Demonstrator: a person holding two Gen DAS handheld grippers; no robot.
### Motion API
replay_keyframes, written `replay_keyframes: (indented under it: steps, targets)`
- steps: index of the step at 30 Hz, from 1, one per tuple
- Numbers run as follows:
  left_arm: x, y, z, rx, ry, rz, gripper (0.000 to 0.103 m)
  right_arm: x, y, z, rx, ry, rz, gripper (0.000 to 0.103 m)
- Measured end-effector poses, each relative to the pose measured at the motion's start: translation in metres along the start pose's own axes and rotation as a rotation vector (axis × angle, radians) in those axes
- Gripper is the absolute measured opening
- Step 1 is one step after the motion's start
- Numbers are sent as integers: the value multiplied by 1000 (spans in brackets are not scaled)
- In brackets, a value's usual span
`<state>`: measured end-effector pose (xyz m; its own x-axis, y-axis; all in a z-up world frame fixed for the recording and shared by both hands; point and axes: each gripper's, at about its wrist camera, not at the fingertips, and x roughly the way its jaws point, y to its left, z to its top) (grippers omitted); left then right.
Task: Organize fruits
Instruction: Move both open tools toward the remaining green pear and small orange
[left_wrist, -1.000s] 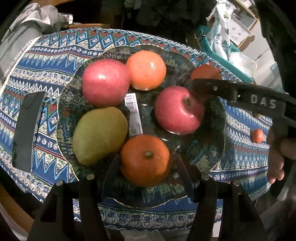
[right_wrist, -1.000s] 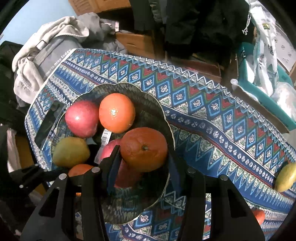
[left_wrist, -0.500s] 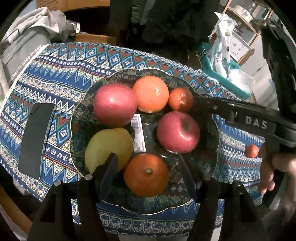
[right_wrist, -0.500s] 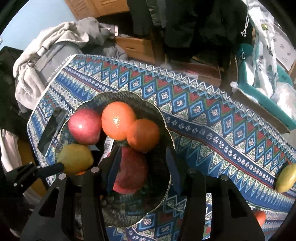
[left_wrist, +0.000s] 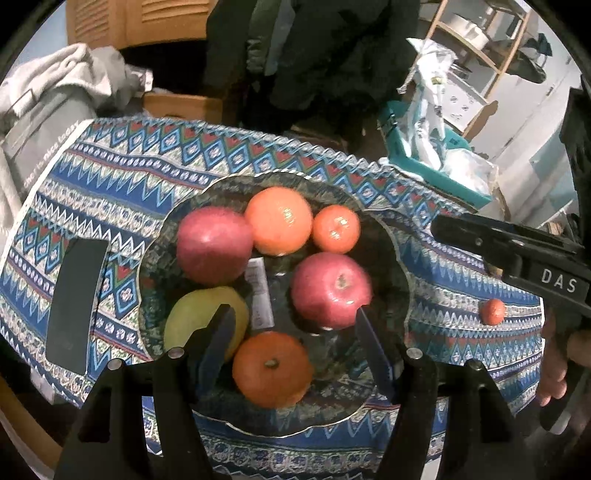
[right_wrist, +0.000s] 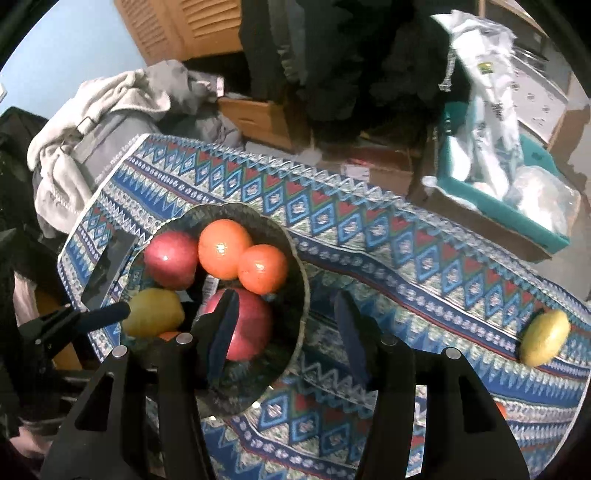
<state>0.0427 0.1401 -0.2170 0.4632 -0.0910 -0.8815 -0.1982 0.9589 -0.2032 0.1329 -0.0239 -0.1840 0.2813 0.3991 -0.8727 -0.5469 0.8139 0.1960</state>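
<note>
A dark glass bowl (left_wrist: 391, 236) on the patterned cloth holds two red apples (left_wrist: 214, 249) (left_wrist: 330, 290), a yellow-green pear (left_wrist: 192, 317), two big oranges (left_wrist: 277, 220) (left_wrist: 271, 369) and a smaller orange (left_wrist: 336, 229). My left gripper (left_wrist: 295, 328) is open and empty above the bowl's near side. My right gripper (right_wrist: 284, 325) is open and empty above the bowl's right rim (right_wrist: 304, 295); it shows at the right in the left wrist view (left_wrist: 439, 227). A yellow fruit (right_wrist: 545, 338) and a tiny orange fruit (left_wrist: 491, 312) lie on the cloth.
A black phone (left_wrist: 77, 302) lies on the cloth left of the bowl. Grey clothes (right_wrist: 92, 122) are piled beyond the table's far left corner. A teal box with plastic bags (right_wrist: 513, 184) and cardboard boxes (right_wrist: 258, 114) stand behind the table.
My right gripper let go of the smaller orange into the bowl, then opened and drew back to the right. Both grippers have pulled up and away from the bowl.
</note>
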Motion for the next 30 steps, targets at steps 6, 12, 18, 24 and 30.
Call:
replay_keyframes:
  steps: [6,12,18,24,30]
  targets:
    - [-6,-21,5,43,-19,0,69,-24,-20,-9,41,-25,-18,55]
    - [-9,-45,5,63,-25,-21,72,-49,-42,-23,68,-61,-76,59]
    - [-6,-73,5,118,-23,-23,72,-65,-68,-40,109,-70,-124,59]
    - [-5,-101,9,162,-28,-35,72,-82,-97,-53,170,-83,-153,62]
    - [-8,-126,12,198,-32,-50,72,-98,-129,-69,230,-96,-179,62]
